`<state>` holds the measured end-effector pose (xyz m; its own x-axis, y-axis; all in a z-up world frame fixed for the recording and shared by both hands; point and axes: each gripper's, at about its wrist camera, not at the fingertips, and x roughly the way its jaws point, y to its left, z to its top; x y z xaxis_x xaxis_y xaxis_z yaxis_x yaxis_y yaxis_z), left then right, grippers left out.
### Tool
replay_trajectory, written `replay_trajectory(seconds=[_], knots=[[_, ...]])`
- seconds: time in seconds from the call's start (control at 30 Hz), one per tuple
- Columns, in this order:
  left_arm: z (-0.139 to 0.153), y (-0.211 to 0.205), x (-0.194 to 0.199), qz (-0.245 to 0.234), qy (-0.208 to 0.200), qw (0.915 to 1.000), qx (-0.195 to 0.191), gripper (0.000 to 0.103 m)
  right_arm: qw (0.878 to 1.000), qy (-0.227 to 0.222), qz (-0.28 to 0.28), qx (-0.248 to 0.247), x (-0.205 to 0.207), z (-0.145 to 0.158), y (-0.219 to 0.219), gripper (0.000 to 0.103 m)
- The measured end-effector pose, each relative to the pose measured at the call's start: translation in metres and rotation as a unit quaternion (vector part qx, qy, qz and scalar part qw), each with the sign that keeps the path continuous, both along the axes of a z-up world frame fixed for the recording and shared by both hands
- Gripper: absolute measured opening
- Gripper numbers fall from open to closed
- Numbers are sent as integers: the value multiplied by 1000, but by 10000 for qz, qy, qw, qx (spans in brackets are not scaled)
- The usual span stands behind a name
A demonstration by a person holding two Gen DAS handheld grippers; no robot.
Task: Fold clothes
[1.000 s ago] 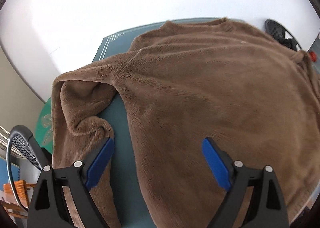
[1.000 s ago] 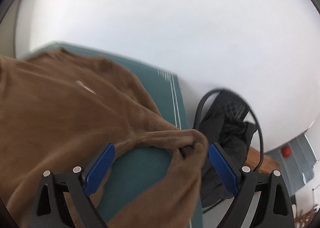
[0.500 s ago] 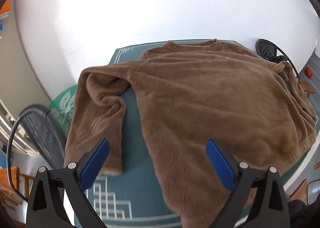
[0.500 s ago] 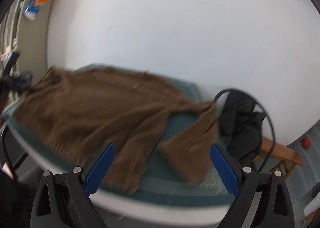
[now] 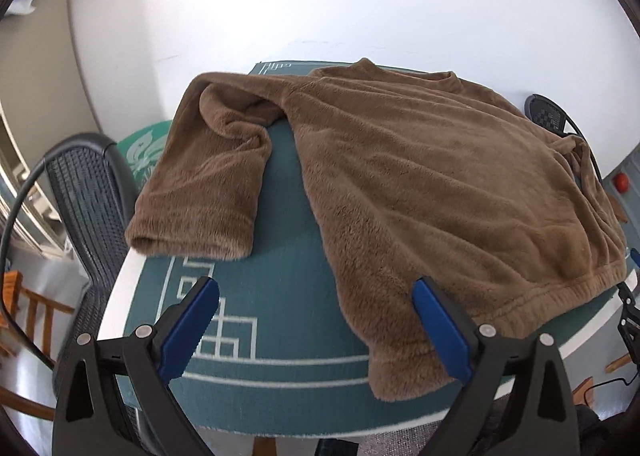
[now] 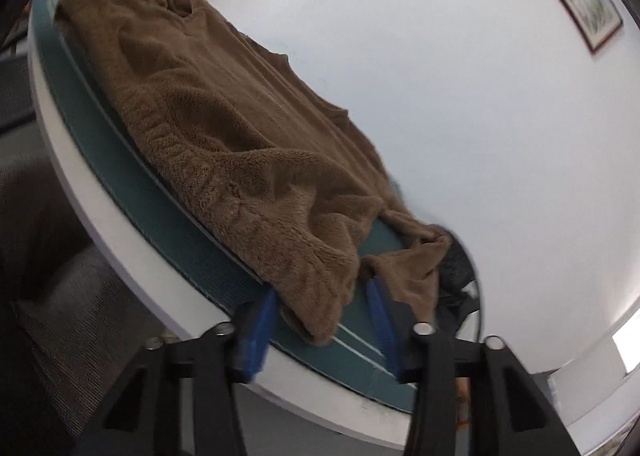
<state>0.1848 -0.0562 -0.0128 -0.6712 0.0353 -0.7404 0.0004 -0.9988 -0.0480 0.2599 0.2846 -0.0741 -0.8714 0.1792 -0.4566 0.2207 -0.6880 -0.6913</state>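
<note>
A brown fleece sweater (image 5: 420, 184) lies spread flat on a teal mat (image 5: 280, 296) over a white table. Its left sleeve (image 5: 200, 192) is bent back toward the near edge. My left gripper (image 5: 316, 330) hovers open above the mat's near edge, its right pad (image 5: 440, 332) just over the sweater's near hem corner. In the right wrist view the sweater (image 6: 224, 128) runs away up the tilted table. My right gripper (image 6: 322, 326) sits low at the table edge, jaws narrowed but open. The hem corner (image 6: 316, 296) hangs between its pads, and the right sleeve cuff (image 6: 412, 276) lies beside the right pad.
A black mesh chair (image 5: 80, 184) stands left of the table, with wooden furniture (image 5: 32, 308) below it. Another black chair back (image 5: 548, 116) rises at the far right. Dark cloth on a chair (image 6: 456, 268) lies past the cuff. The white table rim (image 6: 120, 240) curves over grey carpet (image 6: 40, 216).
Both grippers have drawn back from over the sweater toward the table's near edge. The right one dropped low to the hem corner, tilted, and its jaws narrowed. The left one stays wide.
</note>
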Motion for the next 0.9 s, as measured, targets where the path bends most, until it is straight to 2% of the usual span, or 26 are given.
replay_trajectory(seconds=[0.17, 0.2, 0.23, 0.27, 0.33, 0.4, 0.53, 0.67, 0.8, 0.9], knots=[[-9, -1, 4, 63, -74, 9999, 98, 99, 9987, -117, 11, -493, -14, 5, 3, 46], [-10, -2, 5, 77, -58, 9999, 109, 99, 9978, -126, -13, -651, -17, 9, 5, 43], [-11, -2, 6, 90, -25, 9999, 133, 99, 9964, -126, -55, -837, -20, 14, 8, 32], [-10, -3, 10, 102, 77, 9997, 208, 99, 9939, -121, -133, -1089, -24, 21, 13, 30], [-8, -4, 18, 54, 276, 9990, 344, 99, 9836, -121, -340, -1769, -35, 37, 25, 27], [-6, -6, 27, -46, 469, 9978, 458, 99, 9672, -143, -546, -2478, -52, 51, 40, 27], [-3, -6, 45, -326, 751, 9957, 430, 99, 9467, -141, -862, -3102, -76, 60, 55, 27], [-8, 9, 54, -535, 713, 9955, 323, 99, 9384, -225, -906, -3328, -86, 59, 58, 27], [-20, 38, 47, -697, 659, 9953, -144, 99, 9353, -210, -876, -3422, -86, 60, 61, 27], [-24, 58, 35, -465, 706, 9944, -633, 99, 9354, -172, -802, -3438, -80, 61, 62, 27]])
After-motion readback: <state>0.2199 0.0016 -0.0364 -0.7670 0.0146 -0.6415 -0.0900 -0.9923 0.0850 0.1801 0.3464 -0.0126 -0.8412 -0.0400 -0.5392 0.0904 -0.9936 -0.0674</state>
